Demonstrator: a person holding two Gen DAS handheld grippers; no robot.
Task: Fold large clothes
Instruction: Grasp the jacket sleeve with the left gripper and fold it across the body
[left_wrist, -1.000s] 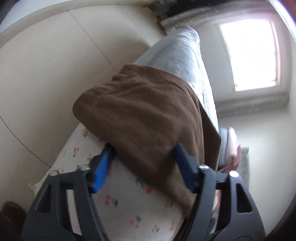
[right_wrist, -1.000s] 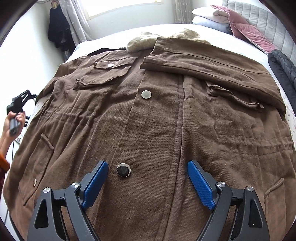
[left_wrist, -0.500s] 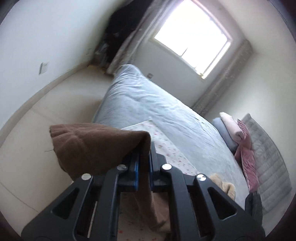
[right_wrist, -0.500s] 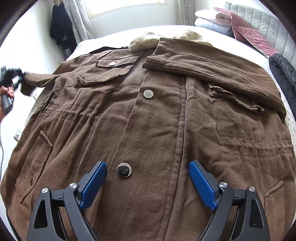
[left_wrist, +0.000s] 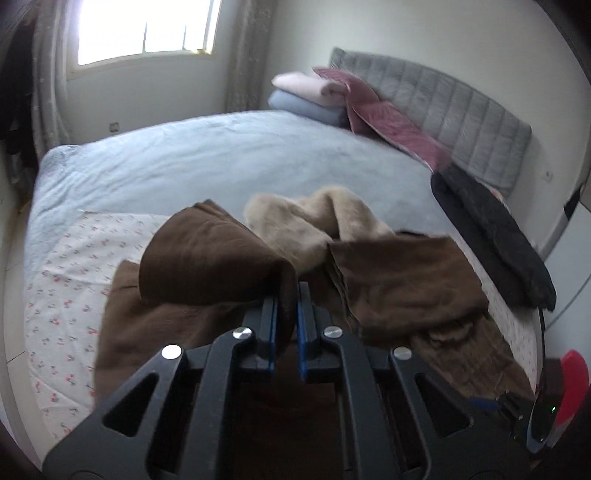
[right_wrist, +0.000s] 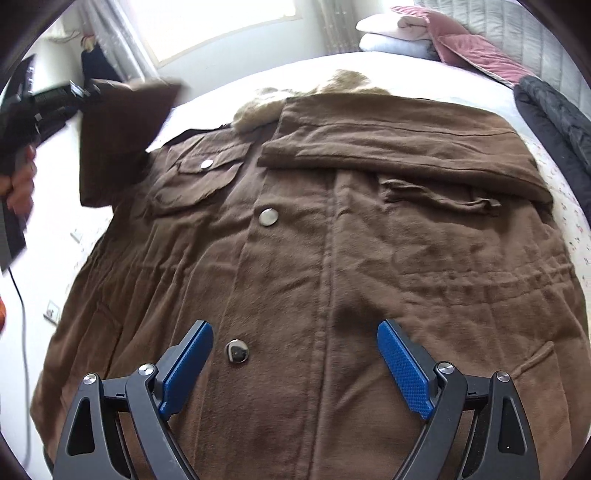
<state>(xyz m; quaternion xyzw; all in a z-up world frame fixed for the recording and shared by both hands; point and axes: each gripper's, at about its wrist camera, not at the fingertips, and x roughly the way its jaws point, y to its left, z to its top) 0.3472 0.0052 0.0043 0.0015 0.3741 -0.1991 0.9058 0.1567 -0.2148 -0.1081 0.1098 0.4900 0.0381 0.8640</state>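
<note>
Left wrist view: my left tongs (left_wrist: 287, 295) pinch the cuff of the brown cloth coat's sleeve (left_wrist: 207, 254), lifted above the bed; its beige fur collar (left_wrist: 306, 221) lies just beyond.

Right wrist view: my right tongs (right_wrist: 295, 354) hang spread wide above the brown coat (right_wrist: 332, 240), a silver snap button (right_wrist: 237, 350) between their blue pads.

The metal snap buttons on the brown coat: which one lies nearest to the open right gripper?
The dark, shiny lowest button, just beside the left finger of the right gripper. The silver middle button and the chest pocket button lie farther up the coat.
</note>
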